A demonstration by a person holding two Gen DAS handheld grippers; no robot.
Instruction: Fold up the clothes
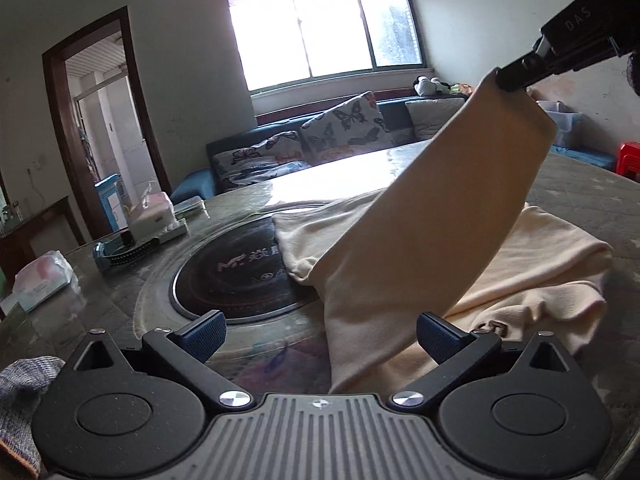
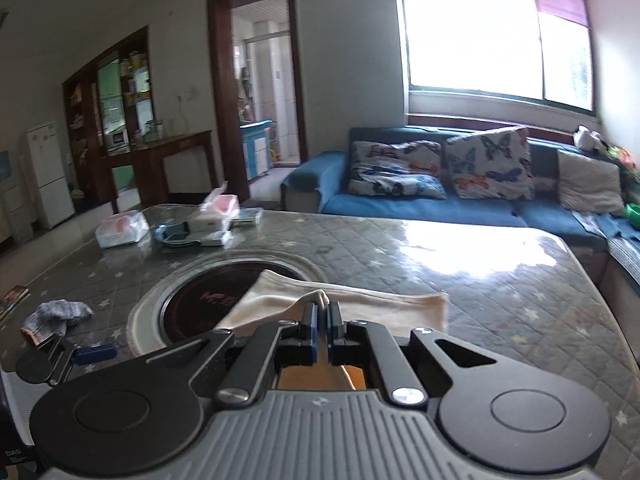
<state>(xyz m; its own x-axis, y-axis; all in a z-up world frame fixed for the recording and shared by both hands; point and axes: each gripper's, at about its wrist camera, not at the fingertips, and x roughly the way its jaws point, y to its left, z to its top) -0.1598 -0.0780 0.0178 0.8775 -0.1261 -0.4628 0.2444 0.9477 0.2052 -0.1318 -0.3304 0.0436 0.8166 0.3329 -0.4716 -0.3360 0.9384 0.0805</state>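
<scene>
Cream garment (image 1: 532, 264) lies on the quilted table (image 2: 500, 280) over a round inset cooktop (image 1: 240, 276), one strip lifted and pinched by the right gripper (image 2: 320, 308), while the left gripper (image 1: 320, 336) gapes wide, empty, just above it.

Cream garment (image 1: 520, 264), soft knit, lies rumpled in loose folds on the table's quilted top (image 2: 500, 280), well in from the edges, one edge overlapping the round black inset at the table's centre. One long sleeve-like panel is lifted taut and slanting up from the heap, its cuffed end pinched in the right gripper (image 2: 320, 312).
</scene>
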